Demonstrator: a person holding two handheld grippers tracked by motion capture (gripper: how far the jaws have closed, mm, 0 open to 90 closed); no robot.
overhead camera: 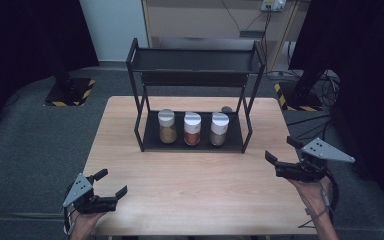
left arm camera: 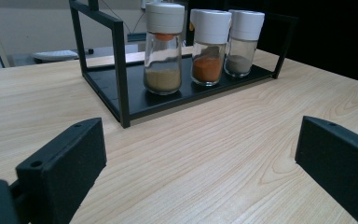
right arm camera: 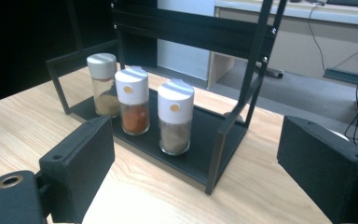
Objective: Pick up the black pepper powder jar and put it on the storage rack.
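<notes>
Left gripper [overhead camera: 114,183] sits at the near-left corner of the wooden table [overhead camera: 190,200], held in the person's left hand [overhead camera: 82,222]. Jaws spread wide, nothing between them; grey plate on top. In the left gripper view both black jaws stand far apart over bare tabletop, aimed at the rack.

Black two-tier metal rack [overhead camera: 137,125] stands at the table's far centre. Top shelf looks bare. On the bottom shelf, three glass spice jars with white caps stand upright in a row, close together, not clearly touching. Left jar [overhead camera: 167,126] holds tan powder, middle jar [overhead camera: 192,129] orange-red powder, right jar [overhead camera: 219,129] grey-brown powder. In the right gripper view the order runs reversed in depth: grey-brown jar nearest, tan jar farthest. A small dark round object [overhead camera: 226,109] lies on the table behind the rack's right side; cannot tell what it is.

Right gripper [overhead camera: 279,151] hovers at the table's right edge, in the person's right hand [overhead camera: 312,192], cable trailing by the wrist. Jaws spread apart, empty, pointing left toward the rack. Both grippers well apart from the rack and the jars.
</notes>
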